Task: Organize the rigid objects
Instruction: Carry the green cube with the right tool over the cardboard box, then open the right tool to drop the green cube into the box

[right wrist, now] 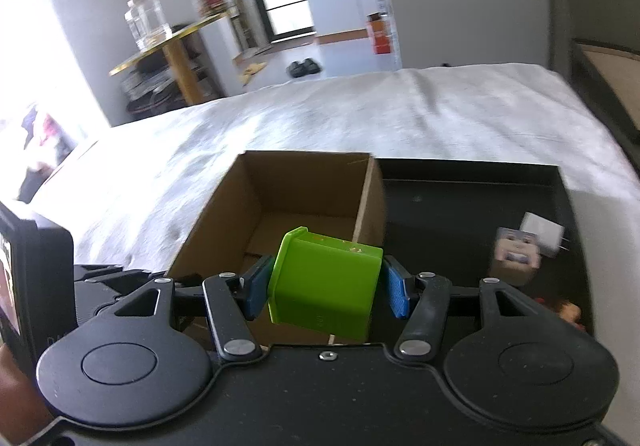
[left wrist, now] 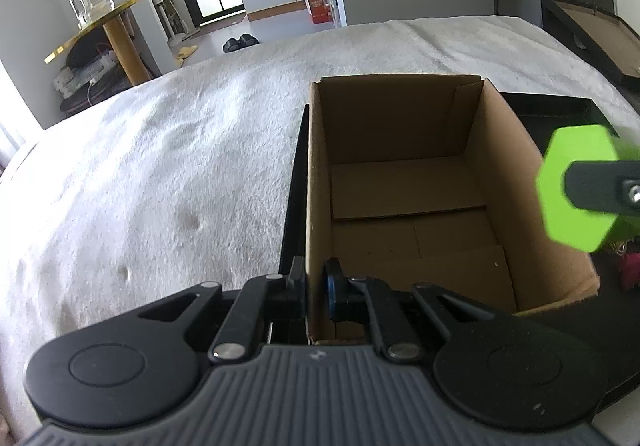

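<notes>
Right gripper clamps green block above cardboard box; left gripper pinches its wall.

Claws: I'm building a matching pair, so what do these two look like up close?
Both match: the left claw and right claw have matte black scissor-style linkages with silver rivets, two round black discs at the base and a ribbed grey-black housing. The finger pads are blue and textured. No cables, markings or sleeves show.

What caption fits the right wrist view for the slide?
Right gripper holds a green block in front of the open cardboard box, beside a black tray on the bed.
</notes>
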